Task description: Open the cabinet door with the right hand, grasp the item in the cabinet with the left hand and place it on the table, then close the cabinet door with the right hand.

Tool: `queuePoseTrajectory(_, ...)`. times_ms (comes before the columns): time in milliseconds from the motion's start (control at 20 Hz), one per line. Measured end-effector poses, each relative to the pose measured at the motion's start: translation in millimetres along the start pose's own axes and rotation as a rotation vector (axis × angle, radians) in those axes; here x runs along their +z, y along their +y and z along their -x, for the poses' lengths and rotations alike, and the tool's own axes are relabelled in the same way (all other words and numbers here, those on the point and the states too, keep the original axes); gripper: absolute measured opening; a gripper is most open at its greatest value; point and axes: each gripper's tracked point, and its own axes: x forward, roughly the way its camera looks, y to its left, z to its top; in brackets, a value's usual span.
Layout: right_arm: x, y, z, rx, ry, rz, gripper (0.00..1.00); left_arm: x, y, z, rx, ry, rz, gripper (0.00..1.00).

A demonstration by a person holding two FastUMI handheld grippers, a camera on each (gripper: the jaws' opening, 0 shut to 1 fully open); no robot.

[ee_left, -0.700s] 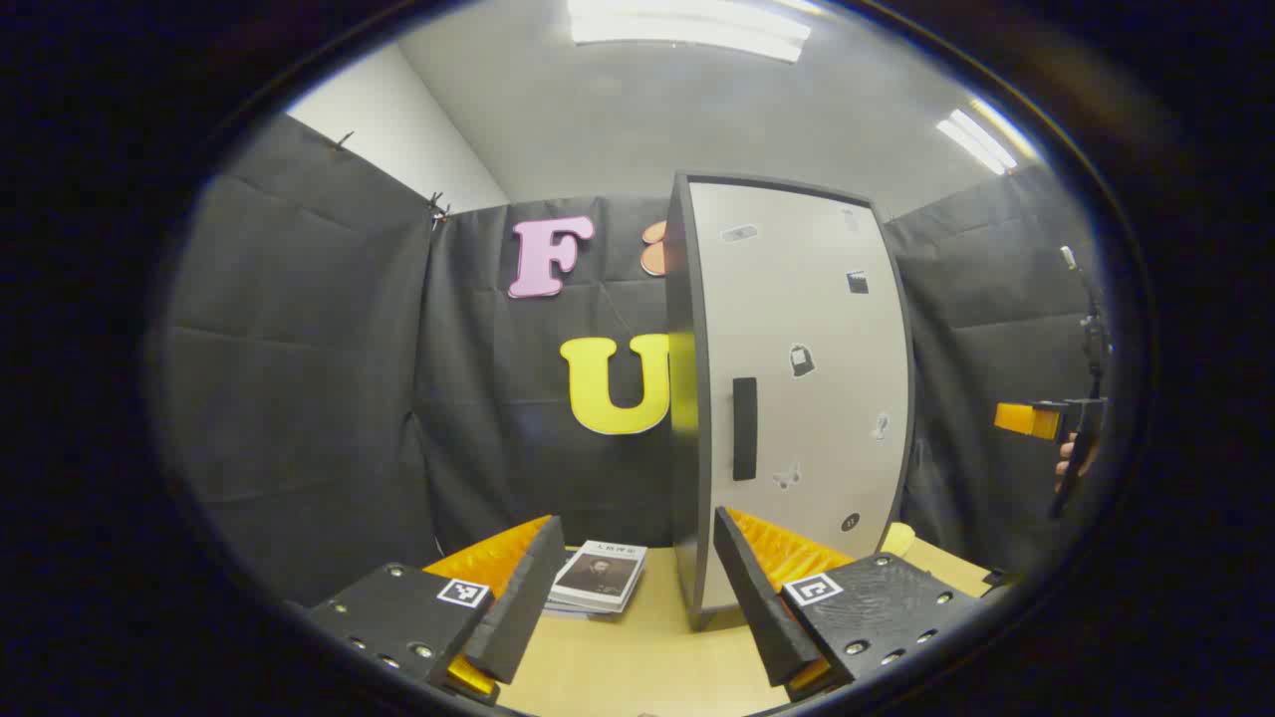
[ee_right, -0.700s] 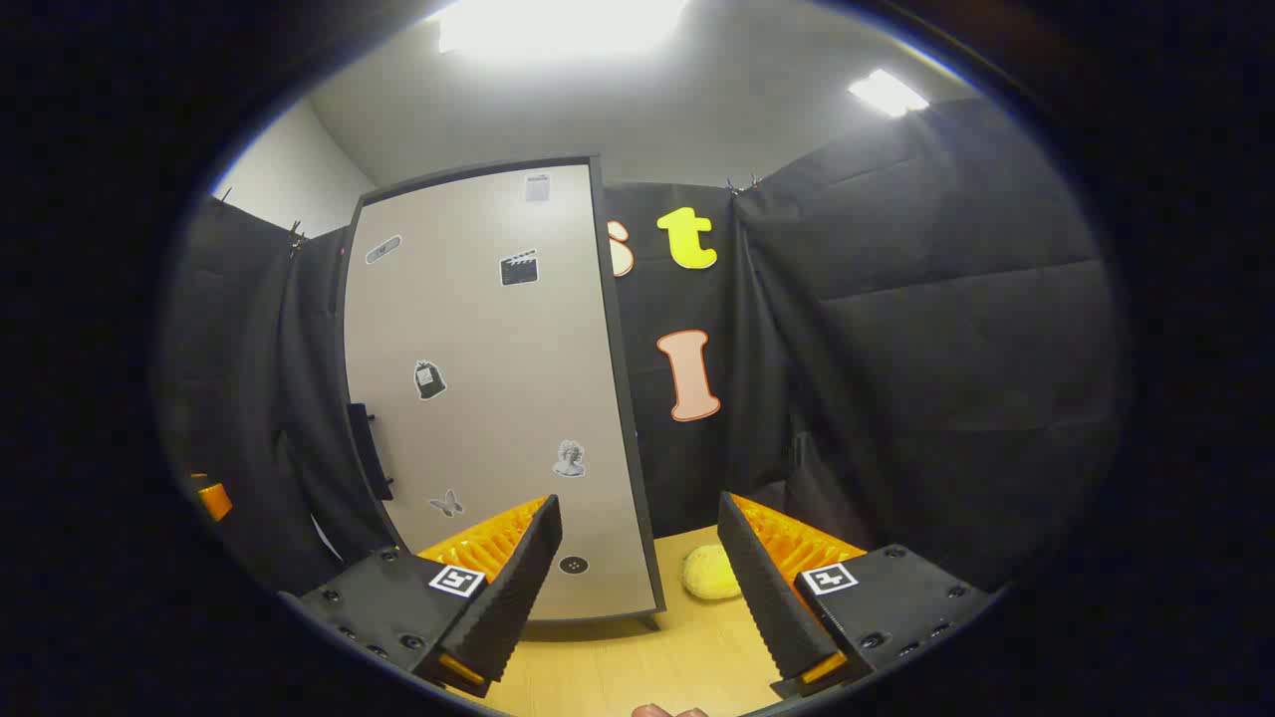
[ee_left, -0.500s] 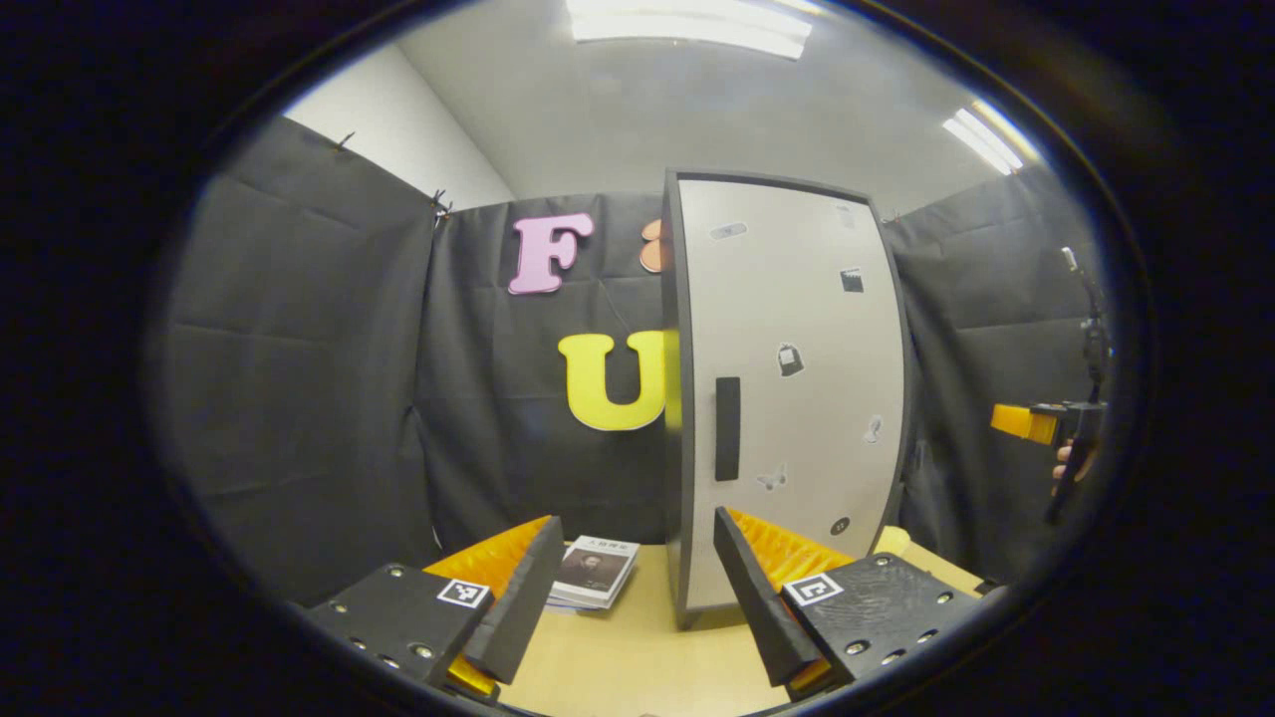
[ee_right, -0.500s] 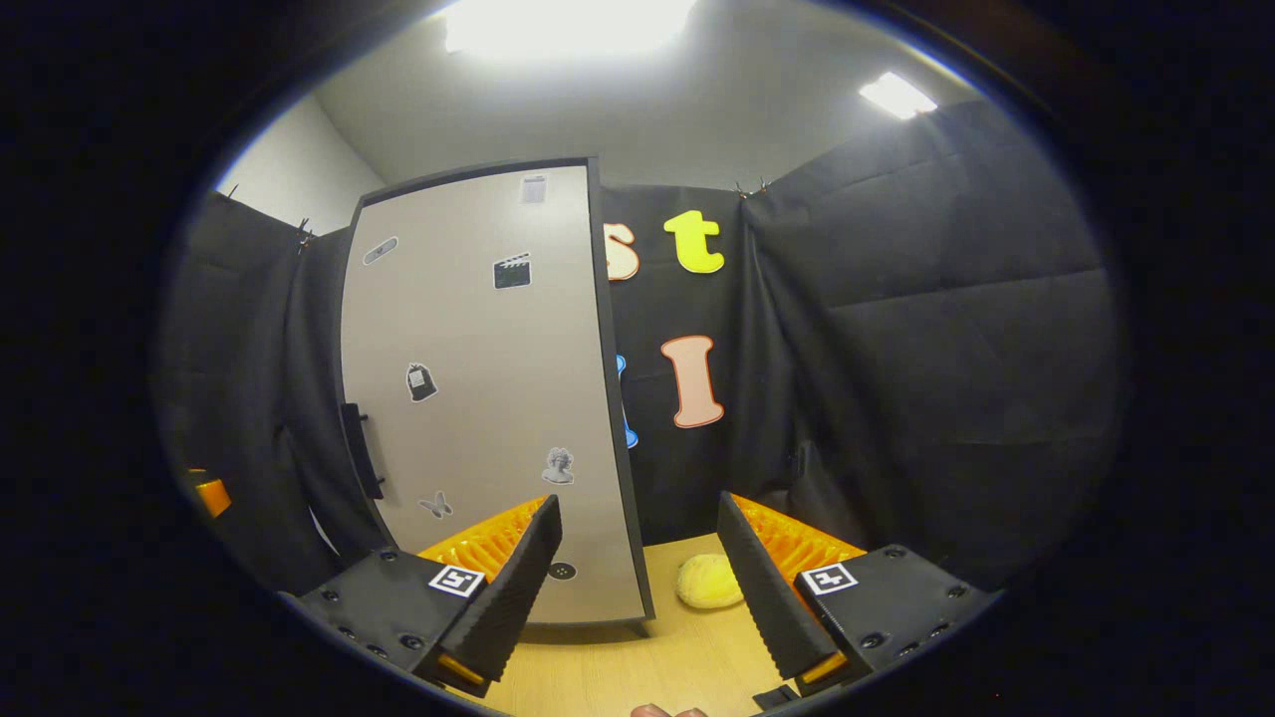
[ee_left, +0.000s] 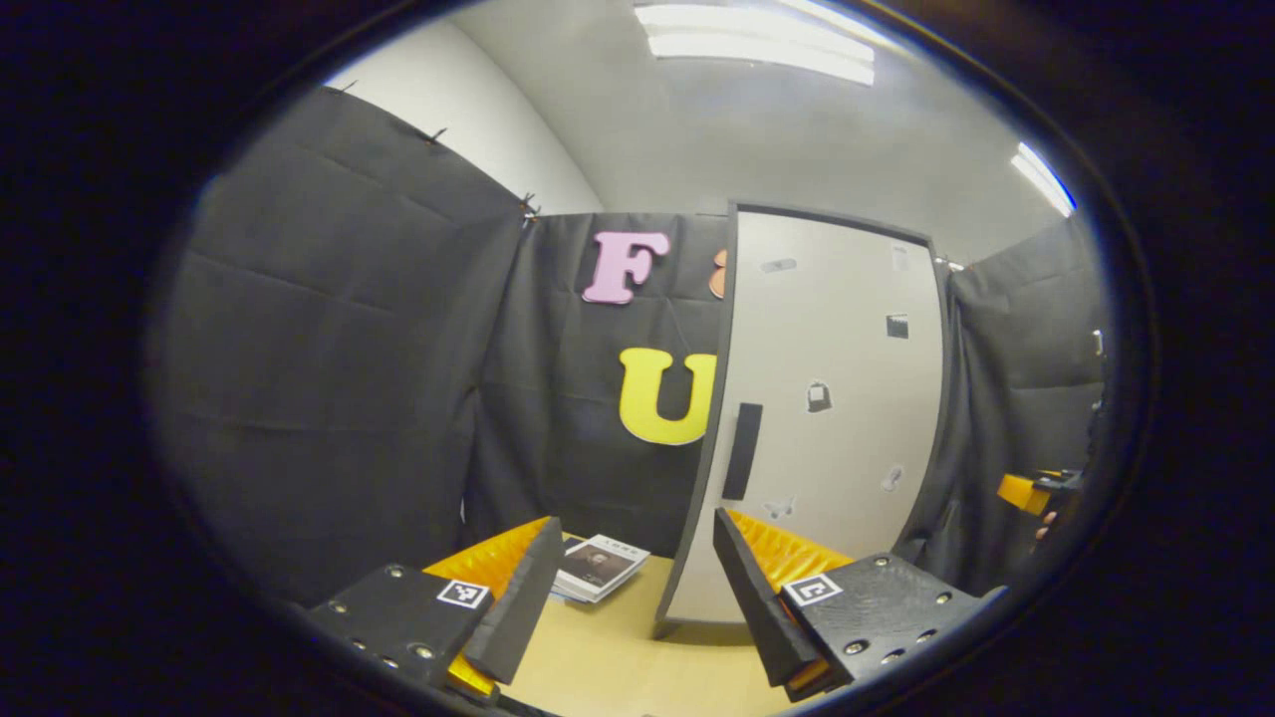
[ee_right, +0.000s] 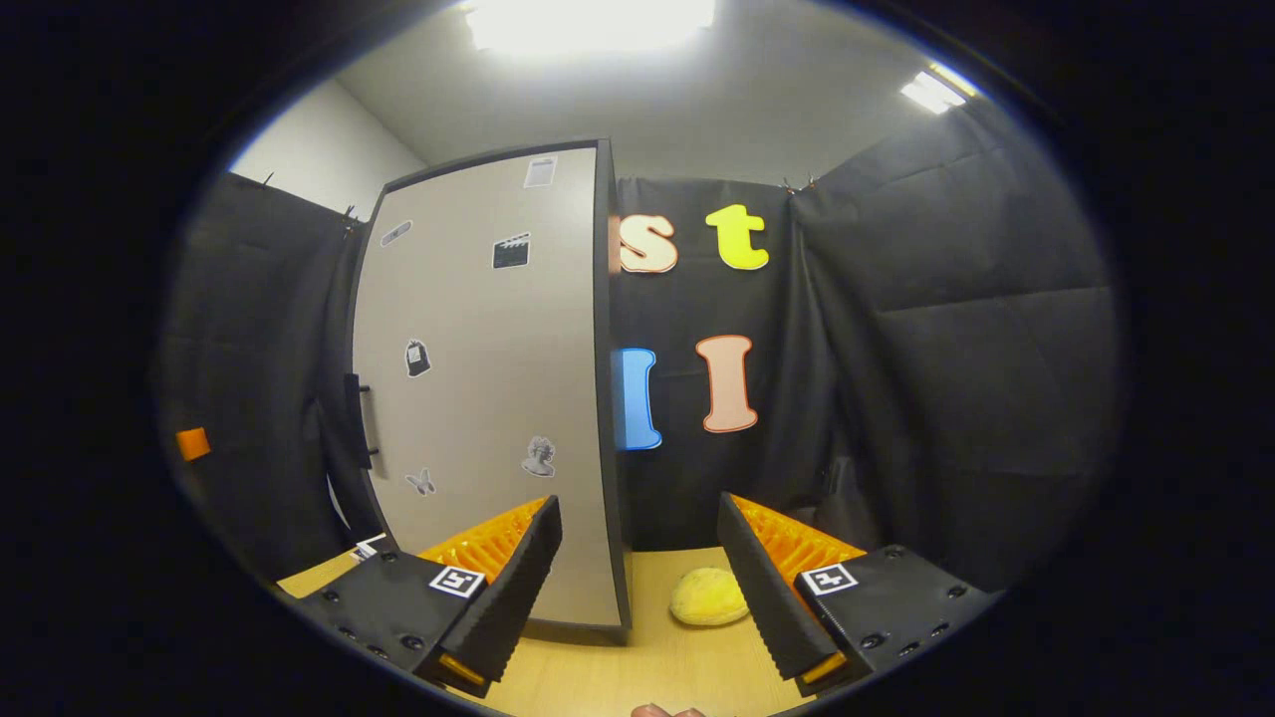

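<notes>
cabinet door (ee_left: 847, 418) upright, handle (ee_left: 742, 451) vertical | left claw (ee_left: 630, 588) released | right claw (ee_right: 637, 578) released

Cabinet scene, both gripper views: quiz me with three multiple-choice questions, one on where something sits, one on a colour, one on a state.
1. Where does the booklet lie?
A. On the table, left of the cabinet
B. On top of the cabinet
C. Between the left gripper's fingers

2. What colour is the round soft item on the table right of the cabinet?
A. Blue
B. Yellow
C. Red

3. How is the cabinet door's handle right now?
A. Clamped by the right gripper
B. Clamped by the left gripper
C. Untouched by either gripper

Answers:
1 A: left gripper view shows it flat on the tabletop beside the cabinet.
2 B: right gripper view shows it yellow.
3 C: left gripper and right gripper both stand open, away from it.
</notes>
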Motion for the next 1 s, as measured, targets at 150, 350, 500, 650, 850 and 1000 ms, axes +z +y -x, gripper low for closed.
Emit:
queuePoseTrajectory(150,5,14,-6,0.023,-0.018,-0.053,0.99,-3,11,-5,0.016,0.009,-0.014,0.91)
queuePoseTrajectory(350,-8,40,-10,0.020,0.037,-0.051,0.99,-21,33,-29,0.010,0.053,-0.025,0.91)
queuePoseTrajectory(500,-6,66,-12,0.015,0.054,-0.065,0.99,-28,55,-43,-0.010,0.067,-0.102,0.91)
queuePoseTrajectory(650,3,100,-18,0.021,0.063,-0.100,0.99,-36,70,-56,-0.041,0.090,-0.109,0.91)
queuePoseTrajectory(850,17,150,-32,0.059,0.081,-0.097,0.96,-49,94,-68,-0.080,0.111,-0.073,0.92)
queuePoseTrajectory(1000,32,195,-44,0.099,0.083,-0.074,0.99,-66,117,-69,-0.083,0.138,-0.083,0.92)
